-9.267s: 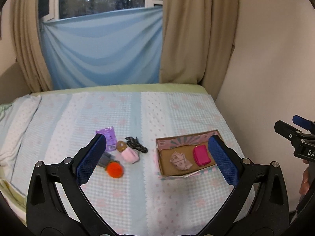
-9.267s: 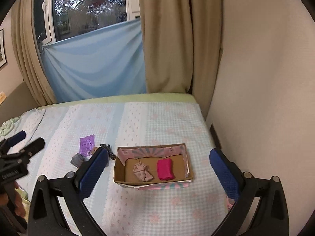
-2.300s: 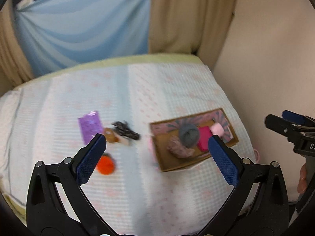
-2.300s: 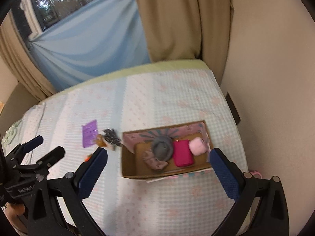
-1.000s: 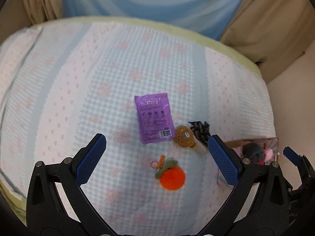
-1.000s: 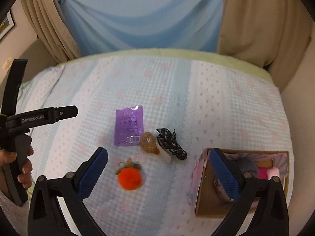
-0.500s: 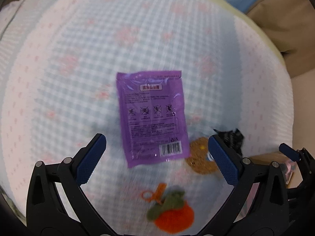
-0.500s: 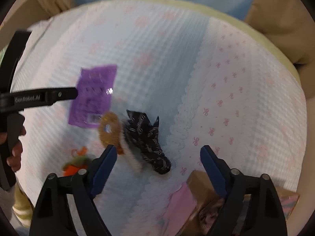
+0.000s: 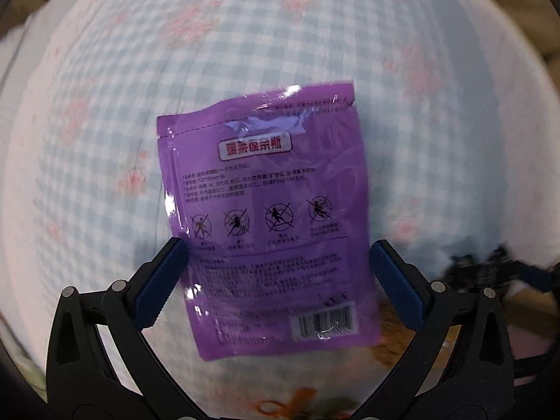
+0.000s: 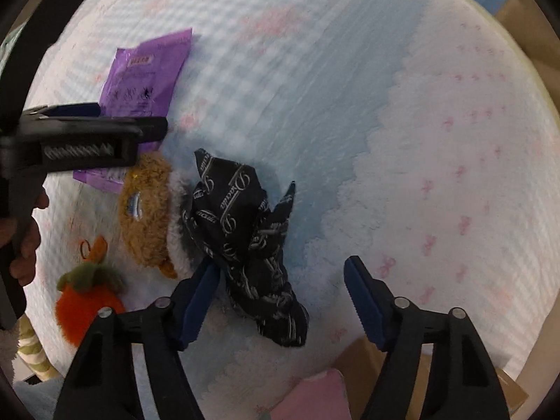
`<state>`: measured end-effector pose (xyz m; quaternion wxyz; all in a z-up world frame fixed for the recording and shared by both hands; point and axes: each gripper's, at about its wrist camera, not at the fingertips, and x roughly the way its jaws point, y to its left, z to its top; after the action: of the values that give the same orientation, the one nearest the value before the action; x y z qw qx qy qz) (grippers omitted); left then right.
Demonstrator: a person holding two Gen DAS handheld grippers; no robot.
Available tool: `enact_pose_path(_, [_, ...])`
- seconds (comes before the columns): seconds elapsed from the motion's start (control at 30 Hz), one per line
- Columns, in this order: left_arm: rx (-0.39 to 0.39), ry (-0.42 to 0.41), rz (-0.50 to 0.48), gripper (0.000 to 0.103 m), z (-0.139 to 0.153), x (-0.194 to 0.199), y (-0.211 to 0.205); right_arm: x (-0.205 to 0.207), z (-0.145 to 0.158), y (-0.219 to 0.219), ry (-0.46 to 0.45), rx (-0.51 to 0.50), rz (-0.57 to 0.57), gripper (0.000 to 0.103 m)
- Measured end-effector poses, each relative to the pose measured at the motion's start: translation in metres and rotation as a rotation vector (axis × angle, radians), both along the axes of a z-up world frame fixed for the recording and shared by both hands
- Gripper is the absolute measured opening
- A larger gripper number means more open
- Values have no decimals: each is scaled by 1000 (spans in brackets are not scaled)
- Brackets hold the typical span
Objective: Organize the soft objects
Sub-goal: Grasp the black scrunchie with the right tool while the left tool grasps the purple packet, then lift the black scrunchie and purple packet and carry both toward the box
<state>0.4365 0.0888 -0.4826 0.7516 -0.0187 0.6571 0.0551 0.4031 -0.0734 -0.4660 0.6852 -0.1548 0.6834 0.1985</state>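
Bedspread (image 9: 105, 105); purple packet (image 9: 269, 217) lengthwise away.

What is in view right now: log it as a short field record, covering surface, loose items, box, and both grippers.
surface: bedspread, checked blue and white with pink bows
left gripper: jaws open, straddling the purple packet, which lies flat, not yet clamped
right gripper: jaws open, set over the black patterned cloth, crumpled on the bedspread
brown plush toy: touching the cloth's left side
orange plush fruit: lying apart, near the bed edge
cardboard box: only a corner and pink flap visible; contents out of view
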Motion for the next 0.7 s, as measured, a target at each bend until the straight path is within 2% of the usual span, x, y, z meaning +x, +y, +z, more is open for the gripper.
enact_pose_path(0.07, [10, -10, -1, 103, 0, 0, -3, 2, -5, 5, 19, 15, 12, 60])
enact_pose_path(0.23, [-30, -34, 29, 100, 3, -8, 3, 0, -10, 19, 18, 28, 50, 45])
enact_pose_path(0.3, [-34, -35, 35, 93, 4, -8, 4, 0, -9, 21, 11, 40, 57, 35])
enact_pose_path(0.43, [-53, -53, 115, 47, 18, -14, 27, -1, -7, 24, -6, 47, 46, 32])
enact_pose_path(0.47, [-62, -56, 133, 42, 21, -15, 32, -1, -7, 23, -8, 51, 40, 31])
enact_pose_path(0.53, [-99, -66, 160, 40, 24, -18, 42, 0, -6, 21, -13, 60, 28, 30])
enact_pose_path(0.7, [-77, -74, 113, 38, 35, -24, 39, 1, 3, 2, -39, 76, -12, 29])
